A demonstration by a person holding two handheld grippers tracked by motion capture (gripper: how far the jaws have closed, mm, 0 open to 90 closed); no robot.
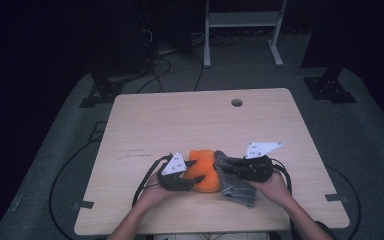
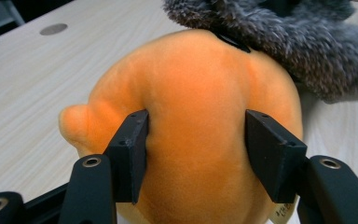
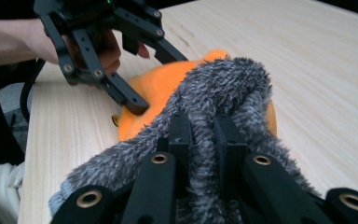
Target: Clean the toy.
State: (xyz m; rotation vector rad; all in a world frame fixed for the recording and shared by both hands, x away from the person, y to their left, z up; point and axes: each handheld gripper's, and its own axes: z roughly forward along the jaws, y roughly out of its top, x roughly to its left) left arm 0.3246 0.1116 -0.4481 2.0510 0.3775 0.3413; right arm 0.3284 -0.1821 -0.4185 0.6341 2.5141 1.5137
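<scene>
Squeezing is what this orange plush (image 2: 200,126) invites: it looks soft, light and springy, so it will likely dent under the pads rather than slip, and nothing about it seems fragile. It sits on the desk (image 1: 180,120) near the person's edge, between the two hands, with a grey furry cloth (image 3: 223,88) draped against its right side and partly over its top. The cloth reads as limp and fluffy, probably weightless in the hand and prone to sag or trail wherever it is not pinched.

The left gripper (image 2: 196,154) has its jaws set on either flank of the plush's round body, both pads touching the pile and pressing in slightly, so the toy is held across its widest part. That broad middle seems the best place to hold it; the small nub at its side would give little purchase. The right gripper (image 3: 200,135) has its jaws pressed nearly together on a bunched fold of the cloth, fur bulging out around both pads. Gripping a gathered fold like that should hold well, since a single thin edge could pull free.

In the high view the left hand (image 1: 152,192) comes in from the lower left and angles its tool toward the centre, low over the desk. The right hand (image 1: 272,187) reaches in from the lower right, its tool pointing left toward the plush, roughly level with the surface.
</scene>
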